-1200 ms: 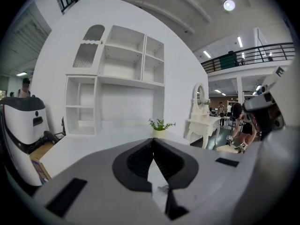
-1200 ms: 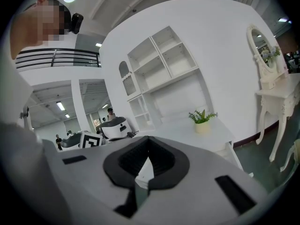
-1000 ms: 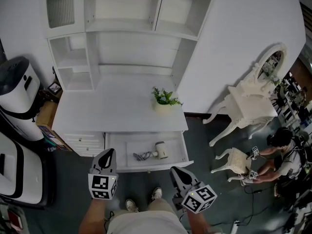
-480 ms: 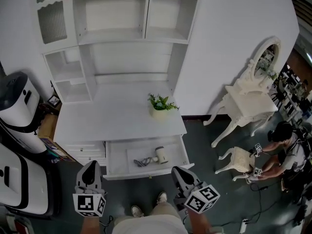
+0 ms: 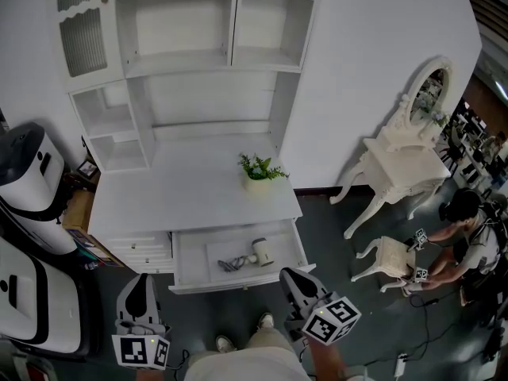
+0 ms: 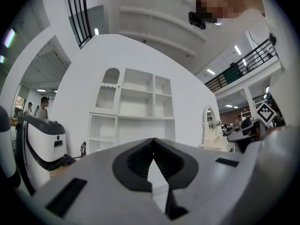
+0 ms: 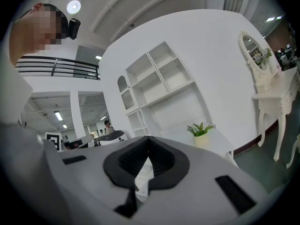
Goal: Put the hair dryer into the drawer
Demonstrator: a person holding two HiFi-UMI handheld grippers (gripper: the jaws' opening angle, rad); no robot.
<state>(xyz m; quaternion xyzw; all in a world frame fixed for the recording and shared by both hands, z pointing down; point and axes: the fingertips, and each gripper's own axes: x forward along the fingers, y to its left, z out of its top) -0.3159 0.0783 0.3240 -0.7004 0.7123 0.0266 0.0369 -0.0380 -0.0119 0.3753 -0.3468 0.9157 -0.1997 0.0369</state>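
Observation:
The white hair dryer (image 5: 260, 252) lies inside the open drawer (image 5: 193, 257) under the desk top, its dark cord (image 5: 229, 263) coiled to its left. Both grippers hang in front of the drawer, apart from it and empty. My left gripper (image 5: 140, 281) is at the lower left, short of the drawer's left corner, with jaws shut. My right gripper (image 5: 288, 274) sits just before the drawer's right front corner, jaws also shut. In the left gripper view the closed gripper (image 6: 153, 139) points at the white shelf unit (image 6: 136, 111). The right gripper view shows the shut gripper (image 7: 148, 138) with nothing in it.
A potted plant (image 5: 258, 170) stands on the white desk top (image 5: 175, 201). A white and black machine (image 5: 28, 173) is at the left. A white vanity table (image 5: 405, 165), a stool (image 5: 389, 259) and a crouching person (image 5: 468, 240) are at the right. My shoes (image 5: 266, 321) stand below the drawer.
My left gripper has drawn back from the drawer front, down and to the left in the head view. The right gripper has stayed almost where it was. The hair dryer has not moved.

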